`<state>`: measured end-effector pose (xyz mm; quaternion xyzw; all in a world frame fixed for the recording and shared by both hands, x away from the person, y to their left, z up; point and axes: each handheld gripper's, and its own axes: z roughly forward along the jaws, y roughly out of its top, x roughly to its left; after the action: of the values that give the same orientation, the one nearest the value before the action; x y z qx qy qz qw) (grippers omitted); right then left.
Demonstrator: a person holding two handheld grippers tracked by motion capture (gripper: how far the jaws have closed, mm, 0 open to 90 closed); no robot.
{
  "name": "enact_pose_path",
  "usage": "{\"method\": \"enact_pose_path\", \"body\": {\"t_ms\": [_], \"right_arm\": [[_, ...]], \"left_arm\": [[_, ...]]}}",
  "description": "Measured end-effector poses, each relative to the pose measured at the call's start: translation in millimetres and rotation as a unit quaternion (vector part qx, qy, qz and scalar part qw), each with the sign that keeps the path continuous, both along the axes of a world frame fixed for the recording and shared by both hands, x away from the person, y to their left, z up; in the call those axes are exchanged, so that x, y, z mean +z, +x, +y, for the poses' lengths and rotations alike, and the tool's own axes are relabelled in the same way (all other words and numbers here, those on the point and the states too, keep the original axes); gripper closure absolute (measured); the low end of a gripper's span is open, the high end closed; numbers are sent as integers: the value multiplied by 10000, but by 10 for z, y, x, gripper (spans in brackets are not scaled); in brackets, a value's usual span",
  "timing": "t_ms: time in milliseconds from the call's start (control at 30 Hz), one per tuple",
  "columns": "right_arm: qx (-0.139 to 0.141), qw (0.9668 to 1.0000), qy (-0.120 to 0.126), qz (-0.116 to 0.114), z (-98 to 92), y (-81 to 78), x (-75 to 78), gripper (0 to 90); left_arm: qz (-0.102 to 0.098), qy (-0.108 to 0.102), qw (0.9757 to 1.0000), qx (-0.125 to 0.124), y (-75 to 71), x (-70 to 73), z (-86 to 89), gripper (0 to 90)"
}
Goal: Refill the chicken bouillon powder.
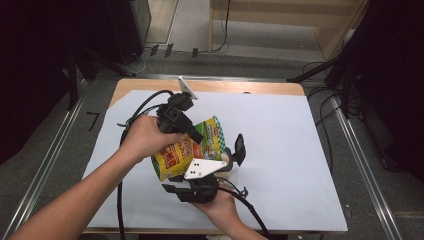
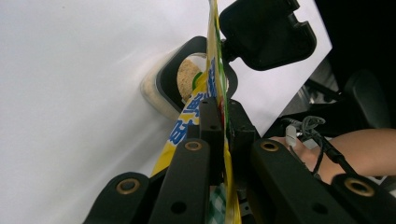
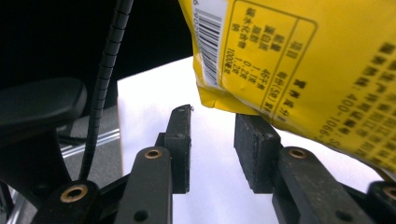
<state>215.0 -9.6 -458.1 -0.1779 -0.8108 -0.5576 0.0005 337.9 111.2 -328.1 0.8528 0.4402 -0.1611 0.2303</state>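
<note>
A yellow and green snack bag (image 1: 187, 149) hangs tilted above the white sheet, and my left gripper (image 1: 196, 136) is shut on its upper edge. In the left gripper view the bag (image 2: 191, 109) runs edge-on between the pressed jaws of the left gripper (image 2: 224, 116). Its far end hangs over a small container (image 2: 166, 81) of tan powder with its black flip lid (image 2: 266, 32) raised. The same container (image 1: 229, 162) sits to the bag's right. My right gripper (image 3: 212, 135) stands open just under the bag's bottom corner (image 3: 303, 60), nothing between its jaws.
A white sheet (image 1: 280, 130) covers most of the wooden table (image 1: 210, 86). Black cables (image 1: 120, 200) trail from both grippers toward the front edge. Metal rails (image 1: 360, 150) run along both sides, and dark equipment stands beyond the table.
</note>
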Motion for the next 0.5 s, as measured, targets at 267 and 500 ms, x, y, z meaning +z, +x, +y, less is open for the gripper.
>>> {"method": "enact_pose_path", "body": {"t_ms": [267, 500], "right_arm": [[-45, 9999, -107, 36, -26, 11, -90, 652], [-45, 9997, -215, 87, -29, 19, -156, 633]], "left_arm": [[-206, -406, 9990, 30, -107, -71, 158, 893], [-261, -804, 9964, 92, -149, -182, 321, 894]]}}
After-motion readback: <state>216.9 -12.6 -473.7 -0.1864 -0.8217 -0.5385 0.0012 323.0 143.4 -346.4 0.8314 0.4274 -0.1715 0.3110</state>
